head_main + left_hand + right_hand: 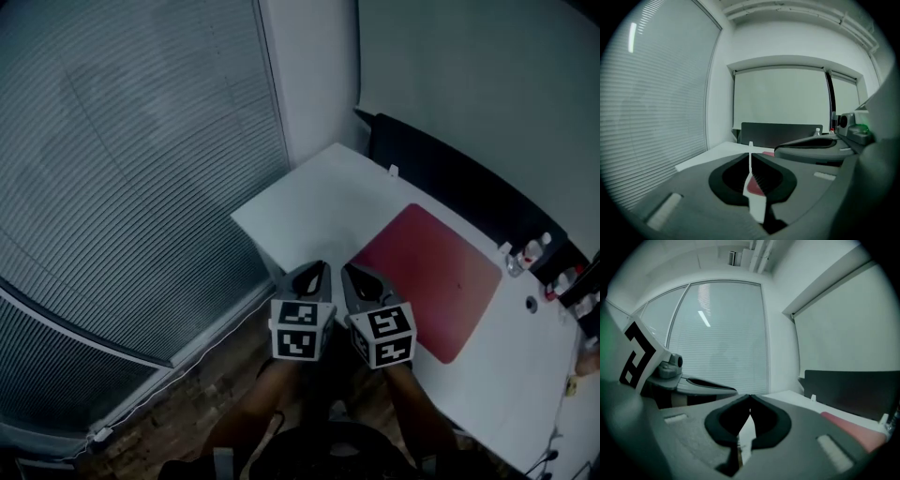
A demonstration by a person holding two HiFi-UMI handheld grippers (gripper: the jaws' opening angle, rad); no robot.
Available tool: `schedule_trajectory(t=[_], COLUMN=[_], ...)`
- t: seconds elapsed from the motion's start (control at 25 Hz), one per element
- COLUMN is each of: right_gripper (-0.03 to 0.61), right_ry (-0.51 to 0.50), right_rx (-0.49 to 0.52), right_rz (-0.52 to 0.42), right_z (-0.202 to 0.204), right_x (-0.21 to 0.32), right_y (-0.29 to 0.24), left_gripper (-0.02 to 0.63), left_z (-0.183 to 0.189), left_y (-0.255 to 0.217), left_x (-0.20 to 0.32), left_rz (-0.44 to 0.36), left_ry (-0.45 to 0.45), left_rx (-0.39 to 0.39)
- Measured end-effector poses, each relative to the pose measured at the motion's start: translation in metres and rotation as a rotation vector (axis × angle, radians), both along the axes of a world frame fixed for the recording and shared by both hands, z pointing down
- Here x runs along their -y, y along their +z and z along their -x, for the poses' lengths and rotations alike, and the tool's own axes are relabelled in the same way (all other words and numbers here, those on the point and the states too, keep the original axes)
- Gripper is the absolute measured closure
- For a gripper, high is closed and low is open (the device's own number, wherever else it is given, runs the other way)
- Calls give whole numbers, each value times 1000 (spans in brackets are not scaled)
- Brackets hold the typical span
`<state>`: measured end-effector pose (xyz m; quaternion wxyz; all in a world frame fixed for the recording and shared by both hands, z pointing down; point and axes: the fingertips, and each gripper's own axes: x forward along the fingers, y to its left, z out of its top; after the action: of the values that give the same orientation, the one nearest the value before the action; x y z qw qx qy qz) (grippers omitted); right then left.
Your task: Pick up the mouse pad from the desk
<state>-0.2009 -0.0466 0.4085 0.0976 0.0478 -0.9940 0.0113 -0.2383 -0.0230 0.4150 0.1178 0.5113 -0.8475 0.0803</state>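
Now we hold both grippers side by side at near edge of white desk [309, 211]. Left gripper [319, 265]: jaws pressed together, nothing between. Right gripper [347, 268]: jaws likewise together, empty. Red mouse pad [431, 281] lies flat on desk, its near corner just beside our right gripper's tip. Dark partition [450, 178] along desk's far side, small bottles [534, 248] beside it. Window blinds [141, 141] at left.

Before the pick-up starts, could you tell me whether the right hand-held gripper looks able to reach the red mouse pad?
Probably yes: the right hand-held gripper is just short of the mouse pad, with only bare desk between them. Its jaws are shut and would need opening first.
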Motion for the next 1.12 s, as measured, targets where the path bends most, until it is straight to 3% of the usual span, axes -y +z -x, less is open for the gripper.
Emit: schedule_trajectory(t=[0.2,1.12], right_gripper=[577,577], right_ry=[55,443], right_rx=[-2,-32], right_rz=[4,15], right_z=[-11,-49], right_x=[42,199], right_y=[7,20], left_gripper=[595,594], left_z=[-8,-28], left_y=[2,19], left_x=[42,208], left_rz=[9,24], left_ry=[45,413], left_rx=[29,-19])
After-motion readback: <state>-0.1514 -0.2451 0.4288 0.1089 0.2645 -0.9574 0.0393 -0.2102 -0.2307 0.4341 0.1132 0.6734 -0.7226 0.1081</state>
